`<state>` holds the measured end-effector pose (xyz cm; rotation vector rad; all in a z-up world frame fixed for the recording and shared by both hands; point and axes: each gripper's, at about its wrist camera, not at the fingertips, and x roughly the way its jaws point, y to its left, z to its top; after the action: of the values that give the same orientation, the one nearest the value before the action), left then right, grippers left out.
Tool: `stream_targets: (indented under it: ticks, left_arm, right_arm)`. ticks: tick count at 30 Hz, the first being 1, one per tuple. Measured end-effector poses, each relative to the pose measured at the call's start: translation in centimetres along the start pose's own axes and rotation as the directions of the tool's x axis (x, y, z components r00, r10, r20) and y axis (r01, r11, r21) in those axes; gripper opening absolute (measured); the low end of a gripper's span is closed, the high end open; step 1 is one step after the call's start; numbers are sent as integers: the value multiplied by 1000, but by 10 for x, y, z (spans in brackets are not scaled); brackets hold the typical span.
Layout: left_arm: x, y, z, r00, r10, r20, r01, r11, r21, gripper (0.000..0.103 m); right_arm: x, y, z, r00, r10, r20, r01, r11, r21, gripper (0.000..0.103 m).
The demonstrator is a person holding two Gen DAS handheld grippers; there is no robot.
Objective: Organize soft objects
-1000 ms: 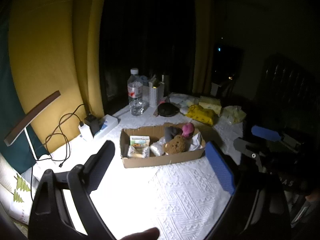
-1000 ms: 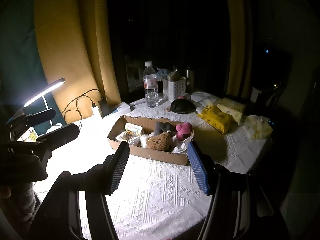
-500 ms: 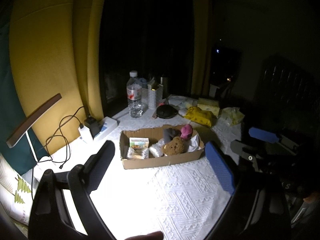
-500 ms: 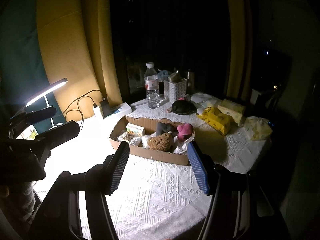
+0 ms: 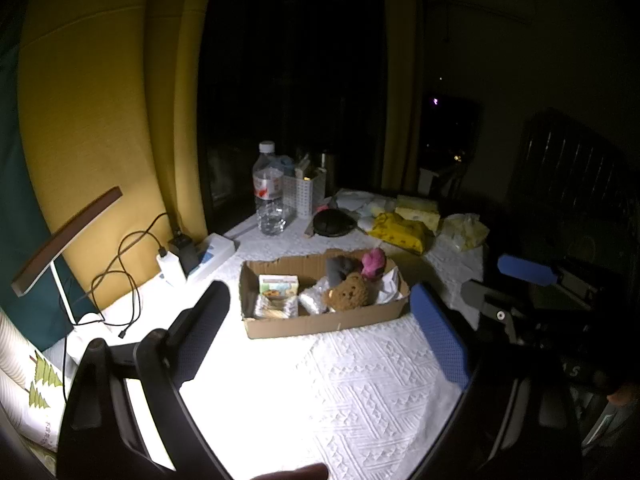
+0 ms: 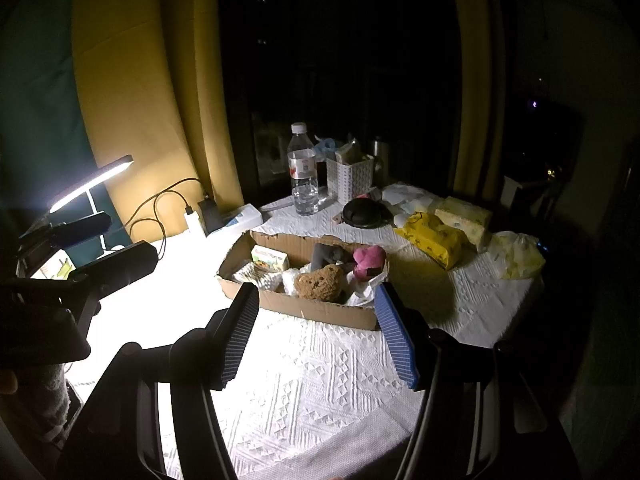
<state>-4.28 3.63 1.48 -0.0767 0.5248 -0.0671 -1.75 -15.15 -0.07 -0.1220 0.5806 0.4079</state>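
Observation:
A shallow cardboard box [image 5: 320,322] [image 6: 320,308] sits mid-table on a white cloth. In it lie a brown teddy bear [image 5: 348,292] [image 6: 320,282], a pink plush toy [image 5: 374,262] [image 6: 368,260], a grey soft toy [image 5: 338,266] [image 6: 326,254], a small carton [image 5: 278,286] [image 6: 270,259] and clear packets [image 5: 272,310]. My left gripper [image 5: 320,324] is open and empty, held back from the box. My right gripper [image 6: 316,320] is open and empty, just short of the box's near wall.
A water bottle [image 6: 303,176], a white basket [image 6: 348,178], a black round case [image 6: 362,214], yellow tissue packs [image 6: 434,234] and a plastic bag [image 6: 518,256] stand behind the box. A lit desk lamp [image 6: 90,178], power strip [image 5: 200,256] and cables are at the left.
Both grippers have drawn slightly back and up from the table, so the box looks a little smaller. Both stay open and empty.

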Motion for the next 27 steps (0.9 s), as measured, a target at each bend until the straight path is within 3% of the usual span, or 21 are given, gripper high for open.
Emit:
stream_targets:
  ticks: [27]
  left_arm:
    - [2,-2,-4,1000,0,-7,0,1000,-3,93]
  right_arm:
    - [2,-2,0,1000,2,-3,-2,1000,1,64]
